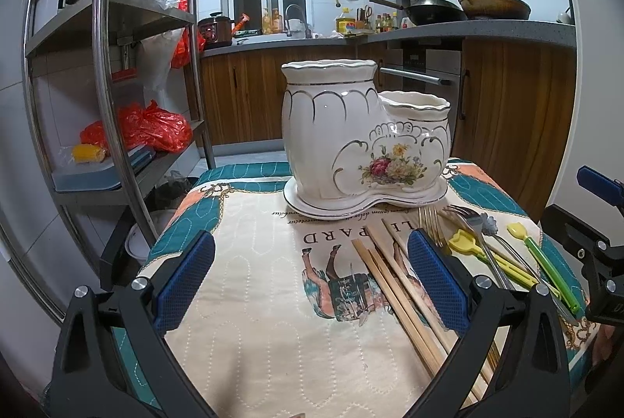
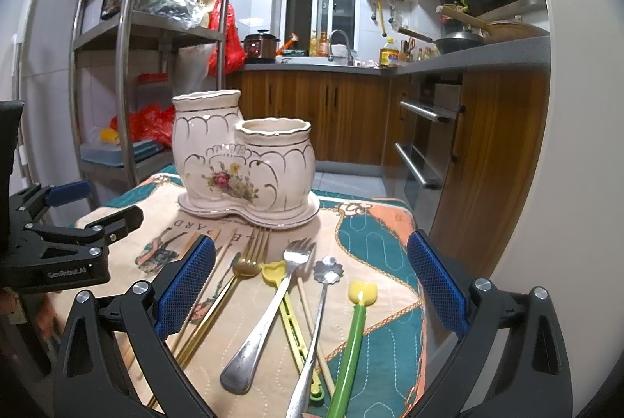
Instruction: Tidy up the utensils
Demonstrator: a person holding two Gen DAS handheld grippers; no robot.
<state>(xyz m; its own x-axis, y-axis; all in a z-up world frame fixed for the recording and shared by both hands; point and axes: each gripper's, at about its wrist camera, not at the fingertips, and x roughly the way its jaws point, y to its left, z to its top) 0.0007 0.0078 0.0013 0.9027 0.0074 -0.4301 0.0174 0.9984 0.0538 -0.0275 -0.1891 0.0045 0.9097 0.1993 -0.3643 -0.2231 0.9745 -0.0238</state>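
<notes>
Both tongs stand wide open with nothing between their blue pads. Left tongs (image 1: 310,277) hover low over the bare middle of the cloth (image 1: 249,285), its right pad just above the chopsticks (image 1: 394,285). Right tongs (image 2: 311,281) hang over the loose cutlery, which lies in the gap between the pads without touching them.

That cutlery lies on the cloth in front of the holder (image 2: 243,156), handles toward the camera. From left to right in the right wrist view: the chopsticks, partly hidden behind the left pad; a gold fork (image 2: 249,254); a steel fork (image 2: 269,305) lying across a yellow pick (image 2: 292,316); a flower-headed spoon (image 2: 318,312) crossing that pick lower down; and a green pick with a yellow tulip head (image 2: 357,336). A thin pale stick runs under the spoon.

The holder is a cream ceramic piece with two cups, a taller one and a shorter one, joined on one saucer, gold trim and a flower print on the front. It sits upright at the far end of the bench, near the fork tines but apart from them.

Behind are a steel rack (image 1: 117,67) with red bags, wooden cabinets, and woks (image 1: 468,8) on the far worktop.
</notes>
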